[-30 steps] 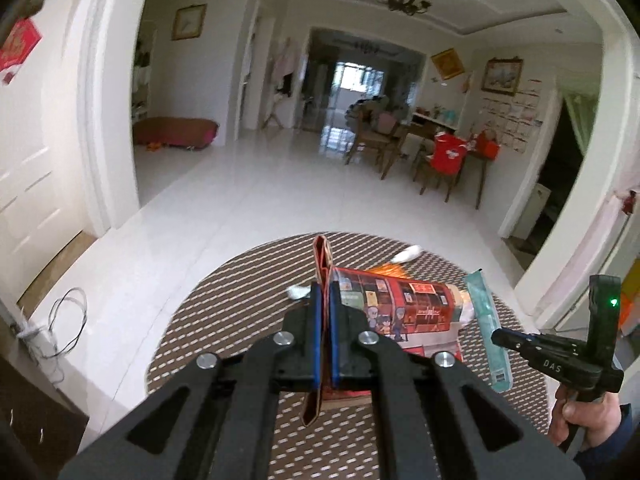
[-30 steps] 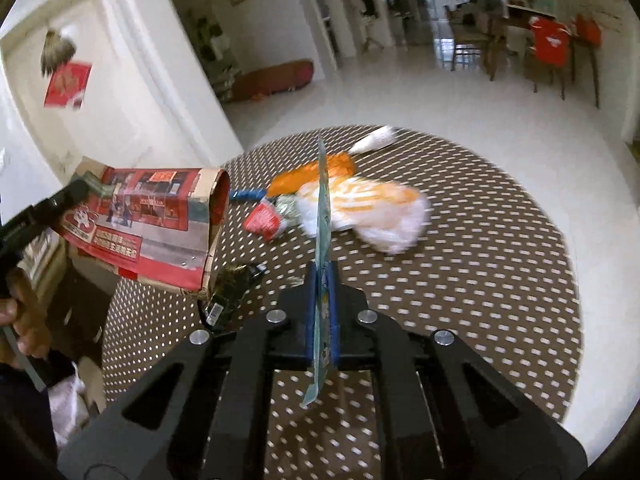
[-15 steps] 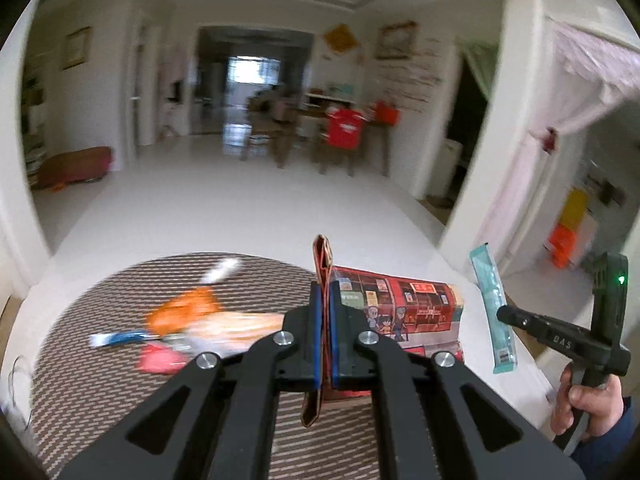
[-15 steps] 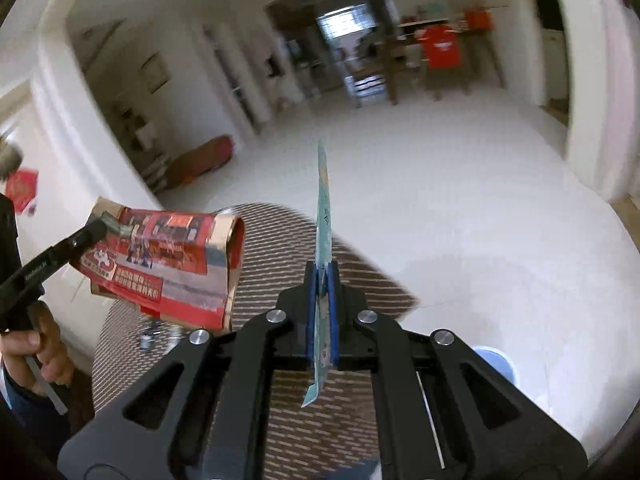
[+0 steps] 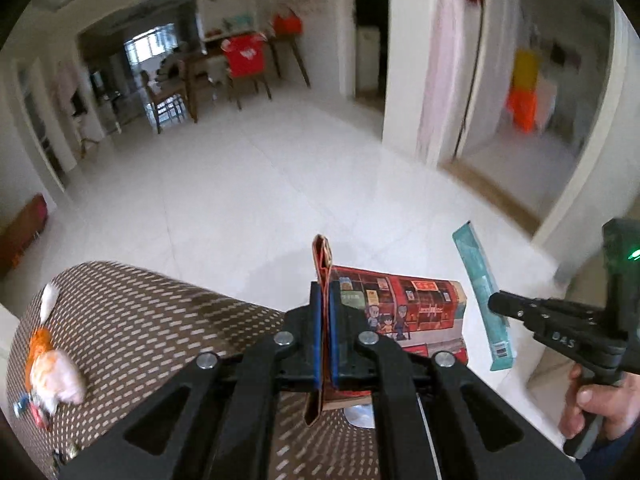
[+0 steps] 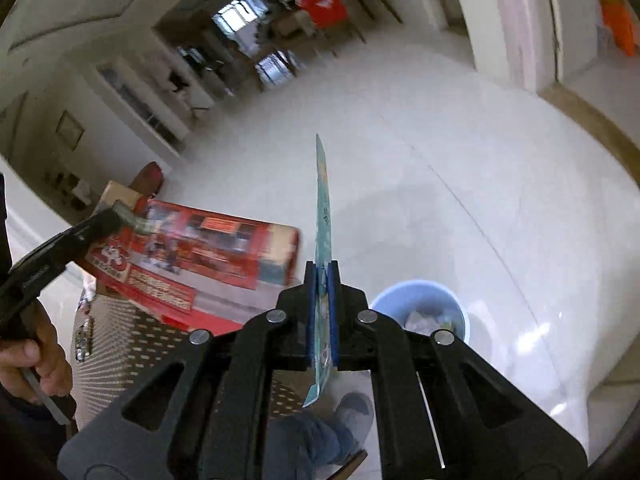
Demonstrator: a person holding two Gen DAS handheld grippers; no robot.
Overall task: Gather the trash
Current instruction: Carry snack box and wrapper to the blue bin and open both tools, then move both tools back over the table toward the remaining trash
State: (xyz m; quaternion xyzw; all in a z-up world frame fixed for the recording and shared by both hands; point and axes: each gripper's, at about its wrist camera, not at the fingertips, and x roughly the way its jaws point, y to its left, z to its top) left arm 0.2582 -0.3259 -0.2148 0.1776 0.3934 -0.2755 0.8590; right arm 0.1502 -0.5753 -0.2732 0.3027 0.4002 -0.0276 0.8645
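Step in hand: I am carrying two pieces of trash off the table toward the bin; nothing dropped yet
Left gripper (image 5: 325, 336): my fingers are pinched tight on one edge of the red printed carton (image 5: 404, 316), which hangs out to the right of the jaws, flattened and tilted
Right gripper (image 6: 322, 312): clamped on the thin teal wrapper (image 6: 323, 208), held edge-on and sticking up past the fingertips
Bin: the pale blue bin (image 6: 424, 294) stands on the white floor (image 6: 440, 160), just right of my right gripper and below it; crumpled waste already lies inside
Carton vs bin: in the right wrist view the carton is well left of the bin, partly over the dotted brown table (image 5: 152, 320)
Left behind: an orange-and-white bag (image 5: 50, 368) and small scraps lie on the table's far left, so I judge the task roughly midway
Own body: a hand (image 6: 36, 368) on the left grip and a shoe (image 6: 352, 412) on the floor near the bin
Next move: I judge both loads must come over the bin mouth before either jaw lets go; the wrapper is closer
Risk: the wide carton may catch the rim, and the light wrapper may flutter aside
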